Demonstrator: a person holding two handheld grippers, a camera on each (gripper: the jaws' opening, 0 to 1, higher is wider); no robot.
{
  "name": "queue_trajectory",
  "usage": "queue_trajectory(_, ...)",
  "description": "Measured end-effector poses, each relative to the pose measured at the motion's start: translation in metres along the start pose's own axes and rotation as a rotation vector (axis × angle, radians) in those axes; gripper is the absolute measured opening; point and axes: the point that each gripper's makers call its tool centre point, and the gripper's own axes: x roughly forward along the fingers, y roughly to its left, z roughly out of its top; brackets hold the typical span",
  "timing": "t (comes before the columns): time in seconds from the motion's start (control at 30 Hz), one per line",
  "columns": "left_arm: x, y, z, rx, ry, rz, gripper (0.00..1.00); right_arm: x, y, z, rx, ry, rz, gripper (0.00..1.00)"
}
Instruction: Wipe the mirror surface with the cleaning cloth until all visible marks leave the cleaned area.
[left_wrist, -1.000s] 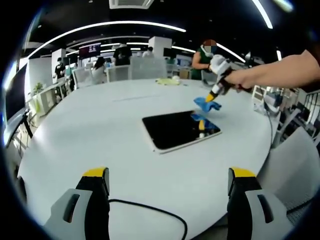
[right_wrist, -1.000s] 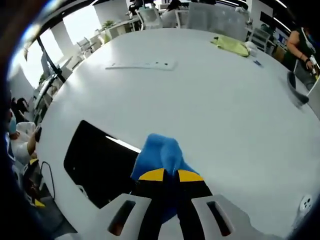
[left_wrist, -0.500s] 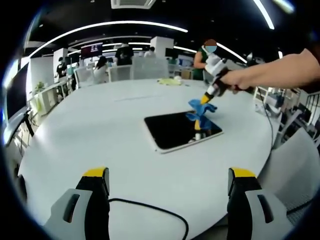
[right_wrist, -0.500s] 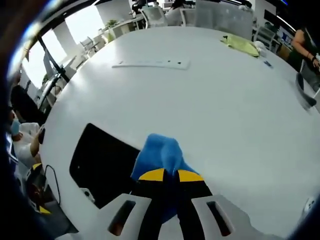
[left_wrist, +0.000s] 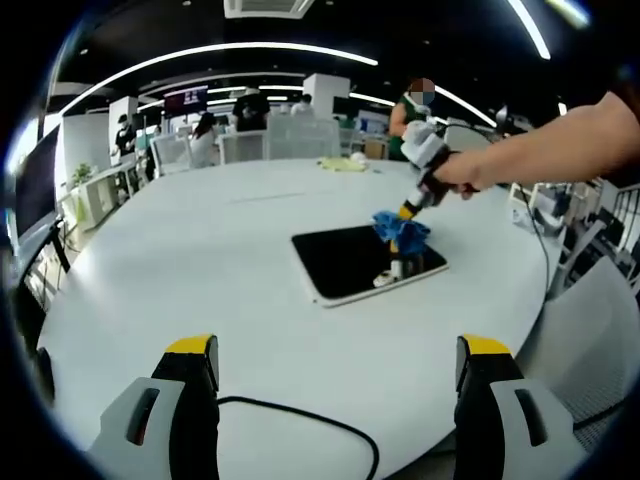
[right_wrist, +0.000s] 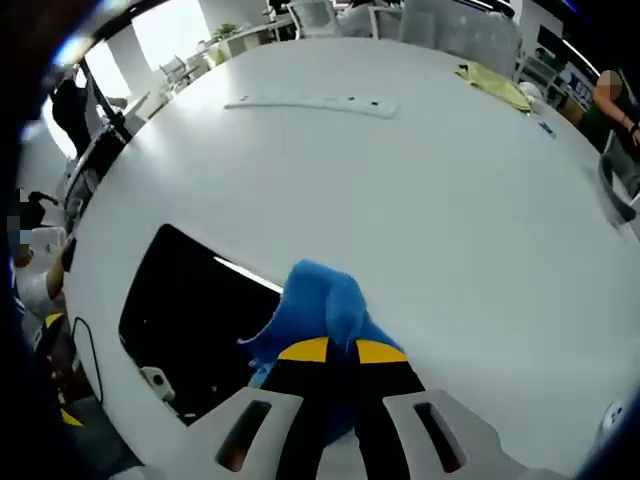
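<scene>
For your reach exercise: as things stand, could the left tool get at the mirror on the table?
Probably yes. The left tool is open and holds nothing, and bare table lies between it and the mirror. Only the right tool, pressing the blue cloth at the mirror's far side, shares that space.

The blue cloth (right_wrist: 318, 305) hides part of the dark mirror (right_wrist: 185, 315); any marks on the glass are too small to tell.
</scene>
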Motion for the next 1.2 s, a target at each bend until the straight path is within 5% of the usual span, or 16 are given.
queue_trajectory(1.2, 0.0, -0.003, 0.004, 0.016, -0.012, -0.012, 0.99, 0.003, 0.034, 0.018, -0.067, -0.001, -0.019, 0.03)
